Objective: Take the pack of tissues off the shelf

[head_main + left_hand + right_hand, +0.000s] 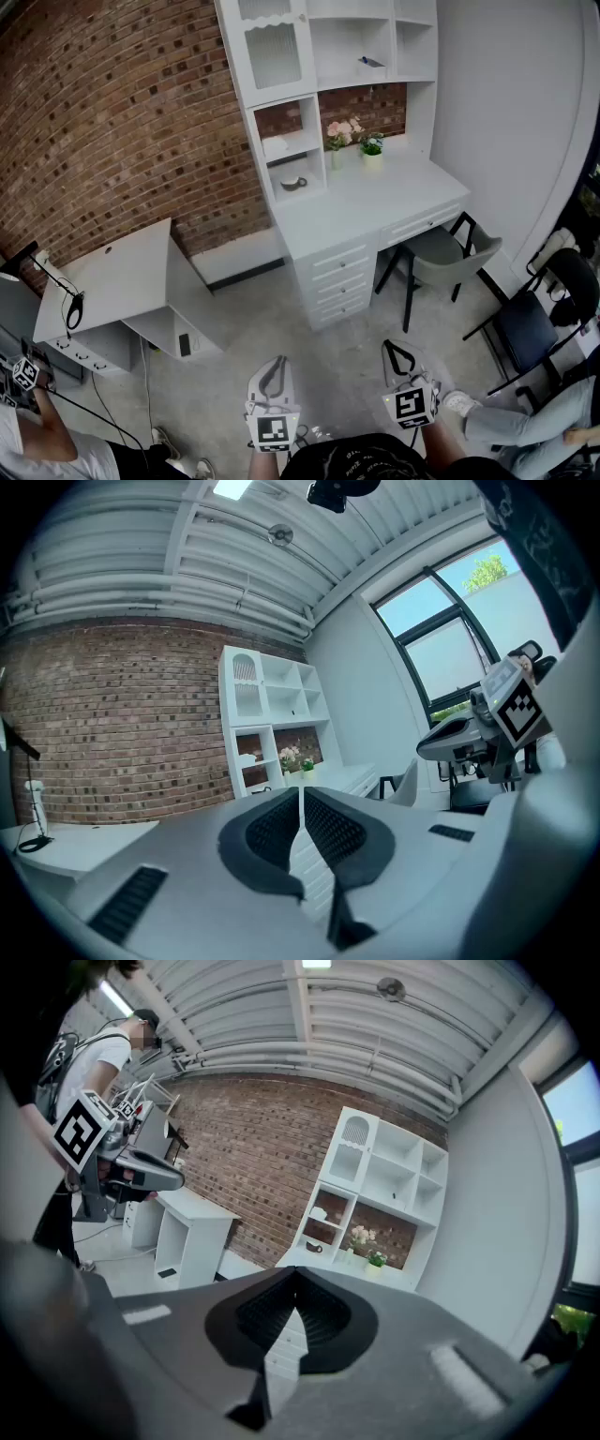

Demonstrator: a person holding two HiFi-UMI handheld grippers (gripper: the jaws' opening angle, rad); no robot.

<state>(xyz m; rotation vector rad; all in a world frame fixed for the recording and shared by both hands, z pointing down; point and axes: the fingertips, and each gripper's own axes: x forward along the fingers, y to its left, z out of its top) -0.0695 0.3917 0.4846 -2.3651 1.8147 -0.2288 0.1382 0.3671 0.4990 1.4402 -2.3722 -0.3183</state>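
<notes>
The pack of tissues [275, 145] is a small white bundle in the middle cubby of the white shelf unit [281, 66], far across the floor from me. It also shows small in the left gripper view, tissues [247, 759], and in the right gripper view, tissues [319, 1213]. My left gripper [274, 362] and right gripper [395, 349] are held low in front of me, side by side, both pointing toward the shelf. Each has its jaws shut with nothing between them, as seen at the left gripper [300, 793] and the right gripper [295, 1275].
Below the tissues sits a dark cup [293, 183]. Pink flowers [339, 134] and a small green plant [372, 145] stand on the white desk [375, 202]. A grey chair [450, 253] and a black chair [525, 328] stand at the right, a white side desk [122, 272] at the left. Other people stand at both lower corners.
</notes>
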